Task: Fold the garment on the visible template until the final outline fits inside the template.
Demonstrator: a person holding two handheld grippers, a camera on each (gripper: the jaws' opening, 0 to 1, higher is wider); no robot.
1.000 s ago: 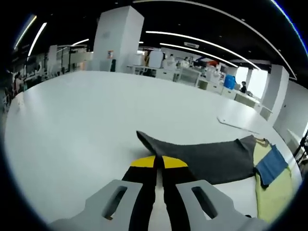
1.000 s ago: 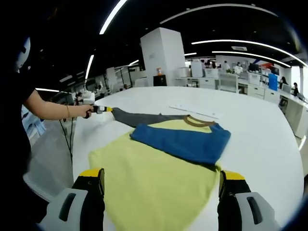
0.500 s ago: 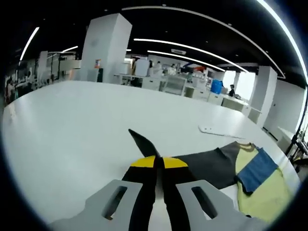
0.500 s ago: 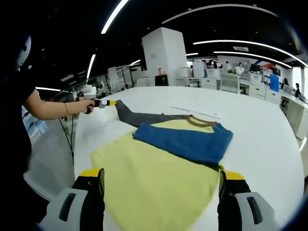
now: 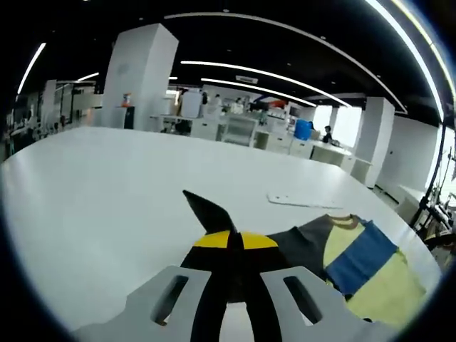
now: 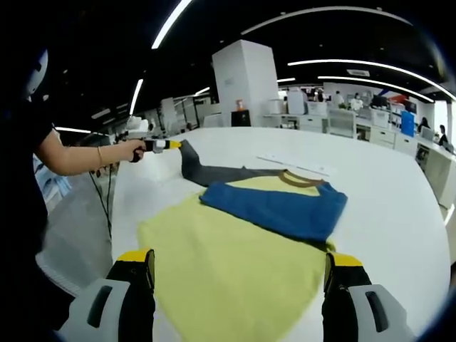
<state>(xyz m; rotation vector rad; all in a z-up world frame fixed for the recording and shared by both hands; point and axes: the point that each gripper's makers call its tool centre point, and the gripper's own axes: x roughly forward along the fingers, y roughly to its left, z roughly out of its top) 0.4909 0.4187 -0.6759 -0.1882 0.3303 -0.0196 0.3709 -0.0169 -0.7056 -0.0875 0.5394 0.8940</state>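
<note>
Grey sleeve lifted, ready to fold in

The left gripper (image 5: 228, 239) has its jaws pinched tight on the tip of the grey sleeve (image 6: 206, 171), likely to bring it over the yellow shirt (image 6: 235, 263) lying flat on the white tabletop (image 6: 385, 192). The right gripper (image 6: 239, 274) waits with jaws wide apart, holding nothing. The right gripper view shows the whole shirt with its blue sleeve (image 6: 274, 206) already folded across; the left gripper view shows the pinch up close.

Open-plan office or lab, rows of desks (image 6: 335, 121), white pillar (image 6: 246, 82), ceiling strip lights (image 5: 271, 75), large white table (image 5: 92, 192)
</note>
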